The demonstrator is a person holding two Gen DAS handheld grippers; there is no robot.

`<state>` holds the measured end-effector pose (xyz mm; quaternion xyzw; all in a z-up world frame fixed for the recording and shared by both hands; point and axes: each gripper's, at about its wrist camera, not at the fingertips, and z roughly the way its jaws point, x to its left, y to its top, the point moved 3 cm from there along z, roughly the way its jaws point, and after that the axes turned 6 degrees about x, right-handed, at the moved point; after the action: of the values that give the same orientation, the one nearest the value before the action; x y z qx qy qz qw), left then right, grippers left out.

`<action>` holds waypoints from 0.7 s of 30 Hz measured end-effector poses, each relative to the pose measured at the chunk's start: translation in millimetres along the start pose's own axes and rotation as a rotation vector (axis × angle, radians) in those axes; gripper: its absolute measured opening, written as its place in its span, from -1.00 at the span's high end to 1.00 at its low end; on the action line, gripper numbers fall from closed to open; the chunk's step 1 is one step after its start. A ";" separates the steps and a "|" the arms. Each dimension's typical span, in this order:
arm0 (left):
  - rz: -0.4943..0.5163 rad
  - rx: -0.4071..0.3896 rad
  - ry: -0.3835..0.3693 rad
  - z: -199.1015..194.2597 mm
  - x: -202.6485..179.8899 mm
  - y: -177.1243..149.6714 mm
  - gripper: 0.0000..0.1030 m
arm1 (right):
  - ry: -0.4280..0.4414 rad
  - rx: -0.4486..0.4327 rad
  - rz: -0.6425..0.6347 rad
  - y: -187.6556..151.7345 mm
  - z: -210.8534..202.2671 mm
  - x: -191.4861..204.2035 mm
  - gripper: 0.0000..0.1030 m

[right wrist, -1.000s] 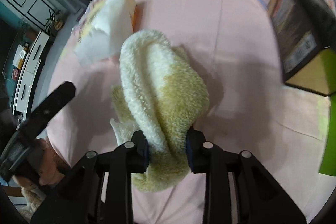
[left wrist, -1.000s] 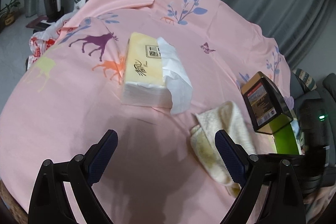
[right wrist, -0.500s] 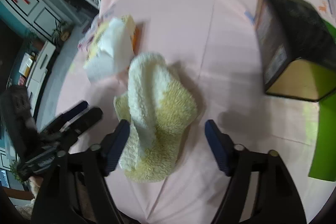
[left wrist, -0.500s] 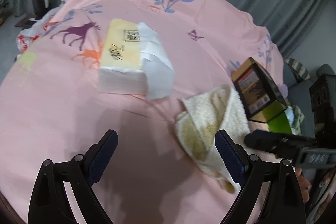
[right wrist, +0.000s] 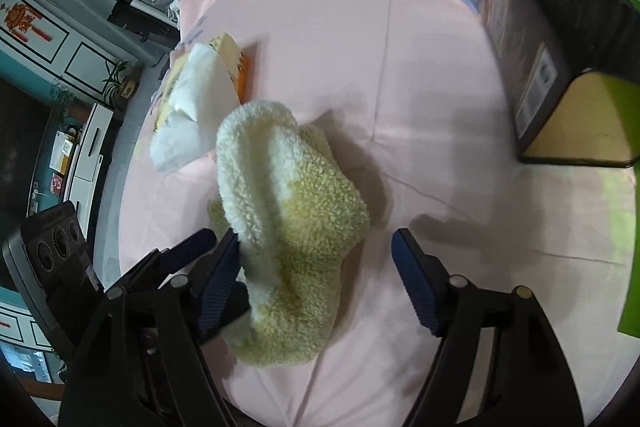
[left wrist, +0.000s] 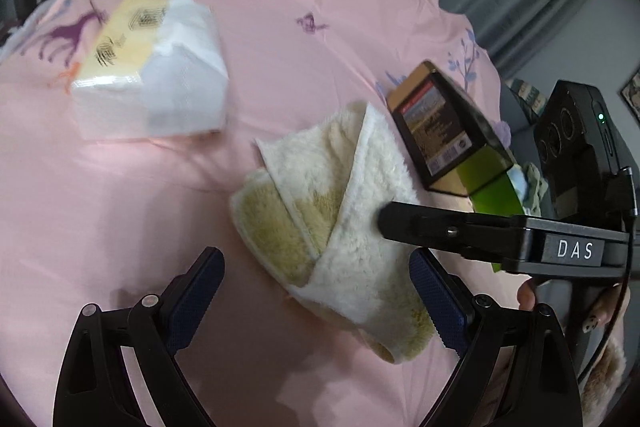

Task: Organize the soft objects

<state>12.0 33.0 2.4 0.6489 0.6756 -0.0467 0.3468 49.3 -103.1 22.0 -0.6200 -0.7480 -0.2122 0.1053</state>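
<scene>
Folded cream-and-yellow fleecy towel (left wrist: 344, 227) lies between your wide-open left gripper (left wrist: 316, 287); right gripper (right wrist: 316, 267), unclamped, is closing slightly; pinch its fold squarely.

towel (right wrist: 288, 235): folded, fluffy, on pink cloth (right wrist: 420, 107)
right gripper (right wrist: 316, 267): jaws closing, towel between, left pad touching it
tissue pack (right wrist: 196, 103): just beyond towel
dark box (right wrist: 536, 51): right of towel, apart

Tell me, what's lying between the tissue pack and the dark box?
The fluffy towel lies between the tissue pack and the dark box, on the pink cloth. The left wrist view shows it best.
</scene>
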 end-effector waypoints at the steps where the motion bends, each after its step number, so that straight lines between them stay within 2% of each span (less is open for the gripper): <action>1: -0.006 0.006 -0.006 3.0 0.2 -0.3 -0.82 | 0.005 0.005 0.001 -0.8 0.5 -1.0 -0.36; 5: -0.002 -0.006 -0.005 7.7 -2.0 0.4 -0.82 | 0.053 0.023 0.006 0.5 8.1 1.8 -0.17; 10: 0.024 -0.016 0.001 13.3 -6.1 -0.1 -0.81 | 0.068 0.044 0.009 2.9 19.0 1.5 -0.04; 13: 0.042 -0.015 -0.001 17.0 -9.4 -0.5 -0.57 | 0.052 0.045 -0.007 2.0 24.7 3.9 0.04; 15: 0.039 -0.017 -0.014 18.5 -10.3 -0.3 -0.56 | 0.055 0.040 -0.018 1.7 23.9 6.4 0.13; 17: 0.045 -0.016 -0.031 18.5 -12.3 -0.2 -0.28 | 0.084 0.047 -0.004 1.4 23.5 5.1 0.17; 21: 0.040 -0.018 -0.058 14.7 -14.3 -1.1 -0.21 | 0.112 0.038 0.000 0.3 20.0 4.8 0.22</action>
<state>15.7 13.3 -1.6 0.6575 0.6525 -0.0524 0.3731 50.7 -89.9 6.3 -0.6049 -0.7450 -0.2322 0.1587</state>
